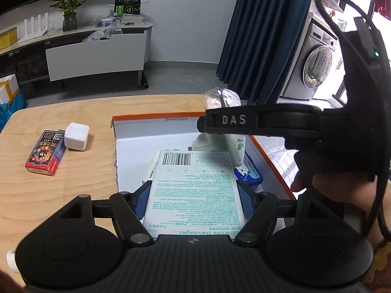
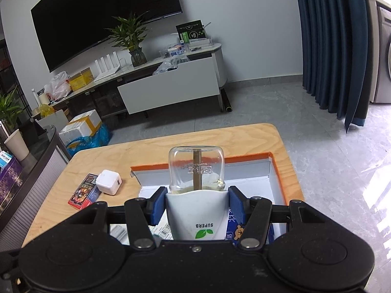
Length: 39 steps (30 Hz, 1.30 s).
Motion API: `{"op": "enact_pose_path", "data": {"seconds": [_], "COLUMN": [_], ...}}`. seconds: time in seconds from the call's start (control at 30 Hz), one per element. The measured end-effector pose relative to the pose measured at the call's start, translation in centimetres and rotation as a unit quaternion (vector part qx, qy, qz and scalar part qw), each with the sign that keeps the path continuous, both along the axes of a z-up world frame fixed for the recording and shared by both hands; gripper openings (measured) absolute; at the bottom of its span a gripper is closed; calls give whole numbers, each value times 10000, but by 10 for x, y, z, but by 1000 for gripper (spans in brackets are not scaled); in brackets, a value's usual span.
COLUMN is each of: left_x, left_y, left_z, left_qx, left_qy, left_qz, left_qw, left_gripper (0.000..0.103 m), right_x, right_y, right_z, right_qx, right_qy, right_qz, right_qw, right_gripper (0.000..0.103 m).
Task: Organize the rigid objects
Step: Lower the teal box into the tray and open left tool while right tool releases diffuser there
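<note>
My left gripper (image 1: 194,201) is shut on a flat white box of adhesive bandages (image 1: 193,190), held over the near end of an orange-rimmed cardboard box (image 1: 156,118). My right gripper (image 2: 195,205) is shut on a white bottle with a clear cap (image 2: 196,190), held above the same cardboard box (image 2: 273,168). The left wrist view shows that bottle (image 1: 223,102) and the right gripper's black finger (image 1: 244,122) crossing over the box from the right. Inside the box lie a blue pack (image 1: 249,174) and other white items. A red card box (image 1: 45,152) and a white charger cube (image 1: 76,135) rest on the table, left of the box.
The wooden table (image 1: 73,183) has rounded corners, and its right edge runs close beside the cardboard box. A person's hand (image 1: 325,185) holds the right gripper. Beyond the table stand a low cabinet (image 2: 168,90), a blue curtain (image 2: 330,44) and a washing machine (image 1: 315,66).
</note>
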State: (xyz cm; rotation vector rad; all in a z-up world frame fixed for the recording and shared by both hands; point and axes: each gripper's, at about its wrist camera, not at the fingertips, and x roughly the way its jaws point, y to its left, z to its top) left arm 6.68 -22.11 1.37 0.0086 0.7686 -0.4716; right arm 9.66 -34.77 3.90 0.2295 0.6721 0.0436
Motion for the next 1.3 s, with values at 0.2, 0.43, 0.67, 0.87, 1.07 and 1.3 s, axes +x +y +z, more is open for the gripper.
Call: {"op": "enact_pose_path", "data": {"seconds": [0.2, 0.43, 0.67, 0.87, 1.07, 1.3], "left_x": [3, 4, 3, -4, -9, -19], "left_y": [-1, -10, -22, -20, -2, 40], "left_z": [-2, -5, -10, 0, 15, 19], "left_qx": [-23, 4, -52, -81, 152, 177], "left_qy": [8, 27, 67, 14, -25, -11], "left_qz": [-40, -170, -386, -287, 34, 426], "left_qw": [10000, 9999, 9992, 9996, 9999, 9989], "left_gripper": [72, 72, 75, 86, 99, 103], "right_x": [13, 15, -13, -47, -67, -87], "right_y": [-3, -11, -22, -23, -20, 2], "right_z": [0, 2, 19, 38, 42, 32], "right_qx": [133, 275, 42, -254, -301, -233], "right_qy": [-41, -233, -479, -763, -744, -518], "right_qz": [56, -25, -329, -422, -698, -653], "right_qw": [9999, 9993, 9983, 9959, 9943, 9962], "right_gripper": [67, 76, 77, 79, 86, 86]}}
